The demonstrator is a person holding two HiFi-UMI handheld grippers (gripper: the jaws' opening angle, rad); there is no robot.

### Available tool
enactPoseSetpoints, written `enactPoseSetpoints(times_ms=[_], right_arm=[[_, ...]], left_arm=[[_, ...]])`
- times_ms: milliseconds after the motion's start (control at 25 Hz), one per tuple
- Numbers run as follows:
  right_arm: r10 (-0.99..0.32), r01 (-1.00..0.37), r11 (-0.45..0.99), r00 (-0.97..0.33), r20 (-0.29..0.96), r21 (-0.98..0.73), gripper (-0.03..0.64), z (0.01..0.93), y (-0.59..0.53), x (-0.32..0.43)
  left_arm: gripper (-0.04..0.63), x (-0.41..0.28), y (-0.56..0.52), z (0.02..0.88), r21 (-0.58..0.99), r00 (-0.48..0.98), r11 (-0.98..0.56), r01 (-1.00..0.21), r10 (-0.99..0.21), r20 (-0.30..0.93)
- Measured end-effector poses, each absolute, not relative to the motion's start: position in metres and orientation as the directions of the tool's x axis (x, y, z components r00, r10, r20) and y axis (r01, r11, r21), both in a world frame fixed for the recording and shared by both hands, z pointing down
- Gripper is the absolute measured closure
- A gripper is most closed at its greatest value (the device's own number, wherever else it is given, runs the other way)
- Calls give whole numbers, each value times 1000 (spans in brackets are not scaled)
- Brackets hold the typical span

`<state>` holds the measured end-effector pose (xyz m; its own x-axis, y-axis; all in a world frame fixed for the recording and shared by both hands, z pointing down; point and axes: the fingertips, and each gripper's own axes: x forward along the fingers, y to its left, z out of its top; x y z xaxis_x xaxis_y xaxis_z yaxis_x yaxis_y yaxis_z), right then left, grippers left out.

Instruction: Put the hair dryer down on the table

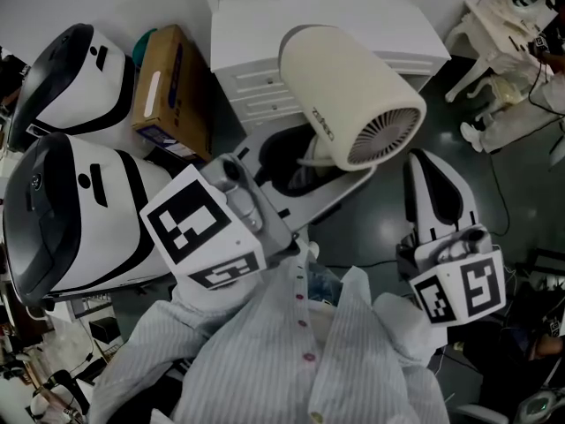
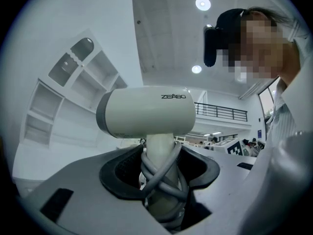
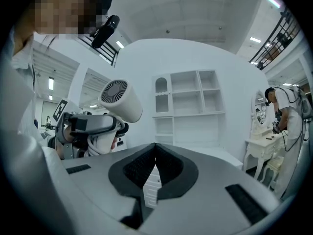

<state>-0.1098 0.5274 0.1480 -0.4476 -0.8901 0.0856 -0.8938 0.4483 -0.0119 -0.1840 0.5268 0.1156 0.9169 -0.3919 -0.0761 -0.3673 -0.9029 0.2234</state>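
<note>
A cream hair dryer (image 1: pixel 353 95) hangs in the air over a white drawer cabinet (image 1: pixel 353 20), its rear grille facing me. My left gripper (image 1: pixel 305 162) is shut on its handle. In the left gripper view the handle, wrapped in a grey cord (image 2: pixel 161 173), stands upright between the black pads, and the dryer's barrel (image 2: pixel 146 114) lies crosswise above them. My right gripper (image 1: pixel 425 168) hovers to the right of the dryer, apart from it, shut with nothing in it. The right gripper view shows its pads meeting at the tips (image 3: pixel 155 147), with the dryer (image 3: pixel 122 101) off to the left.
Two white-and-black domed shells (image 1: pixel 75 69) (image 1: pixel 71 210) and a cardboard box (image 1: pixel 172 87) sit at the left. A white dressing table (image 1: pixel 494 25) stands at the far right, where a person (image 3: pixel 283 116) bends over it. A white shelf unit (image 3: pixel 188 102) lines the wall.
</note>
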Motion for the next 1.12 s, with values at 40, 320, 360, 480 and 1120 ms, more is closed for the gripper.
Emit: enactPoseSetpoints(times_ms=[40,320,360,480,1120], right_arm=[[-891,-895,446,-445,84,-11,606,149,525,-105],[-896,-900,435,-433,97,-8,606,159,483,-92],[-897,-902,432,-431,101,-7,606,160,474,-92],[-900,-906,424,-423,105,-10,606,162,443,-88],[-935,-943,332,-330,126,-13,604,170,276,-74]], left_arm=[[377,-181,524,117,219,917,-903,-369,-393,-75],[377,-171,477,125,225,917,-902,-369,-392,-69],[377,-171,467,126,226,918,-902,-369,-392,-65],[377,-167,434,128,228,921,-903,-364,-385,-58],[377,-154,257,136,237,954,-930,-279,-298,-46]])
